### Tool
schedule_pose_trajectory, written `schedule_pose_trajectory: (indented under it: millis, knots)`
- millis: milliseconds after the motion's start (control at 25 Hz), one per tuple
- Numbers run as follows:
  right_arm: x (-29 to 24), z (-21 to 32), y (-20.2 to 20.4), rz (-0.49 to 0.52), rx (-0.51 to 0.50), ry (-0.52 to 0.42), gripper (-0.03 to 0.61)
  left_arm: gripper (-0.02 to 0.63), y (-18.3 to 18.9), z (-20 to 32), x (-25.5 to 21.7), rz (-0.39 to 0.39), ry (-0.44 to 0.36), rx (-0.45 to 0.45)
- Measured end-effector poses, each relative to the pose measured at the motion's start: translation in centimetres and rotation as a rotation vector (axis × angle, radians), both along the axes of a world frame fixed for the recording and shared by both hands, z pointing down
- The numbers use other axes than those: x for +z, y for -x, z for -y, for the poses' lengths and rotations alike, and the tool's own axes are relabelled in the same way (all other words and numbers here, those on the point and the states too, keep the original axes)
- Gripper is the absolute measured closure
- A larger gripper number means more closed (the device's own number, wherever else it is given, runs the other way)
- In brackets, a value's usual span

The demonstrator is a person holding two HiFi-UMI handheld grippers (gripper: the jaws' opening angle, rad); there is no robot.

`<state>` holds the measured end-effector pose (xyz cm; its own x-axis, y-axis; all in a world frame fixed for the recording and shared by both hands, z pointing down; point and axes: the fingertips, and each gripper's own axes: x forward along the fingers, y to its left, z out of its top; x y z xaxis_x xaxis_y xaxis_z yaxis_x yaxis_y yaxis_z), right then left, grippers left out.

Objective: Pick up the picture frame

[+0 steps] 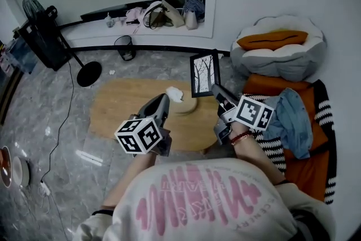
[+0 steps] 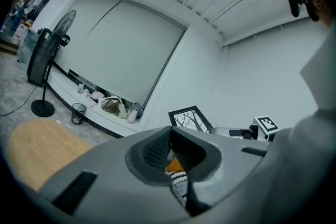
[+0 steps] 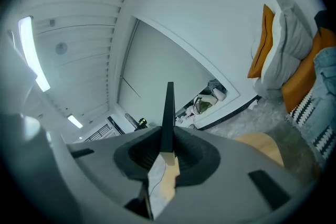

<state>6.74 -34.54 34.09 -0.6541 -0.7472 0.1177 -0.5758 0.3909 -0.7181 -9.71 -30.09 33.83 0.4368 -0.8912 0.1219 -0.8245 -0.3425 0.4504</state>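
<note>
The person wears a white top (image 1: pixel 210 209) with a large pink printed design across it. Its sleeves end in a dark hem band (image 1: pixel 101 213), and a thin red bracelet (image 1: pixel 240 137) circles the right wrist. The left gripper (image 1: pixel 162 100) and right gripper (image 1: pixel 215 88) are matte grey moulded shells with black ribbed pads (image 2: pixel 156 148). Each carries a white marker cube (image 1: pixel 139 135) printed with black squares.

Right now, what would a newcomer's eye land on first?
The black picture frame with its bare-tree print, held upright in the right gripper beyond the wooden table. Then the orange cushion on the white scalloped seat by the wall, at the right.
</note>
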Motion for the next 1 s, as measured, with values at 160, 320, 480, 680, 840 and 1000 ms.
schedule_pose_trajectory:
  millis: [160,320,480,680,840,1000]
  knots:
    - [1.0,-2.4,2.3,-0.012,0.025,0.033,0.503,0.611,1.9,-1.0,-0.3,0.009,0.007,0.042]
    - [1.7,-4.3,4.2,-0.033,0.055,0.046,0.503,0.611,3.6,-2.1,-0.3,0.002,0.002,0.080]
    - [2.4,-6.0,5.2,-0.060,0.093,0.061,0.503,0.612,4.8,-3.5,0.4,-0.001,0.020,0.117]
    - [4.1,-7.9,6.5,-0.095,0.131,0.103,0.503,0.612,7.0,-4.4,1.3,-0.006,0.046,0.129]
    - [5.1,-9.3,7.3,-0.121,0.156,0.125,0.503,0.612,8.3,-5.5,2.0,-0.008,0.058,0.142]
    - [5.8,-10.1,7.6,-0.126,0.183,0.140,0.503,0.611,9.2,-6.4,2.7,-0.011,0.069,0.158]
